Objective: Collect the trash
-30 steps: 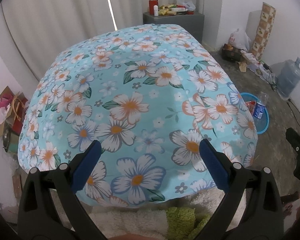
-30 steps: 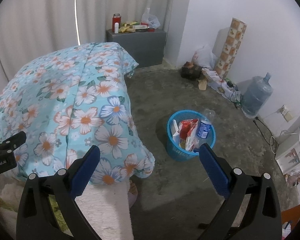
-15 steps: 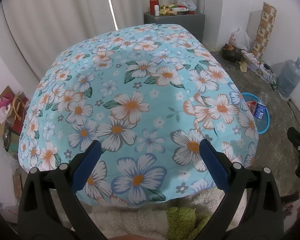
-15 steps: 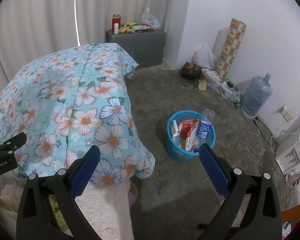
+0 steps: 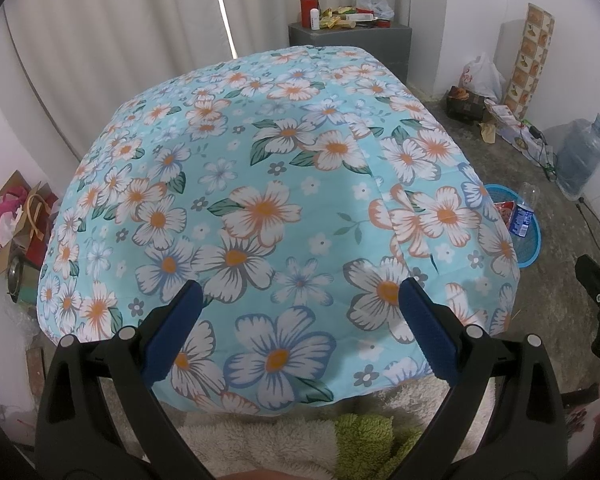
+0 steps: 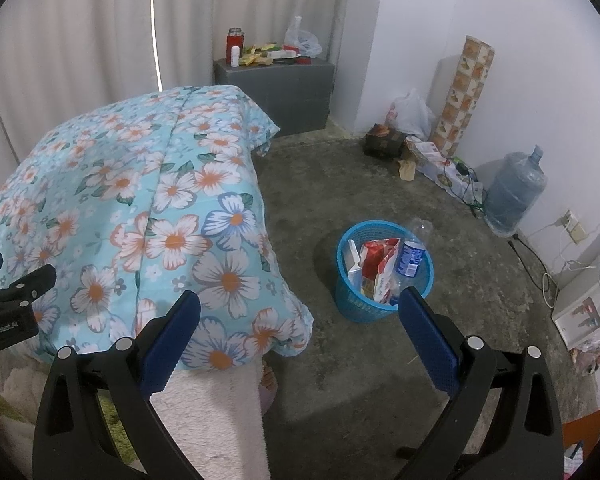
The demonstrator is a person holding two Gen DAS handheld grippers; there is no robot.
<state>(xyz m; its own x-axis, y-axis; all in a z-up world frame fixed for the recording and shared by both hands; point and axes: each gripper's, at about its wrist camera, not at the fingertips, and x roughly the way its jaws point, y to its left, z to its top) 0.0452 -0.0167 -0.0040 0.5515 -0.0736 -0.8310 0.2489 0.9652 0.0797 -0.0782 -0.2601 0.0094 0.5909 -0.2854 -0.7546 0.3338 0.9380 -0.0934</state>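
Note:
A blue plastic basket stands on the concrete floor beside the bed, holding a clear bottle with a blue label, a red snack wrapper and a white carton. The same basket peeks out past the bed's right edge in the left wrist view. My right gripper is open and empty, held above the floor between bed and basket. My left gripper is open and empty over the floral bedspread. Part of the left gripper shows at the left edge of the right wrist view.
A grey cabinet with a red jar and clutter stands by the curtain. Along the right wall lie a white bag, a patterned roll, cables and a big water jug. Fluffy white and green blankets lie at the bed's near end.
Both views have shifted only very slightly. Nothing was picked up or released, and both grippers keep the same opening.

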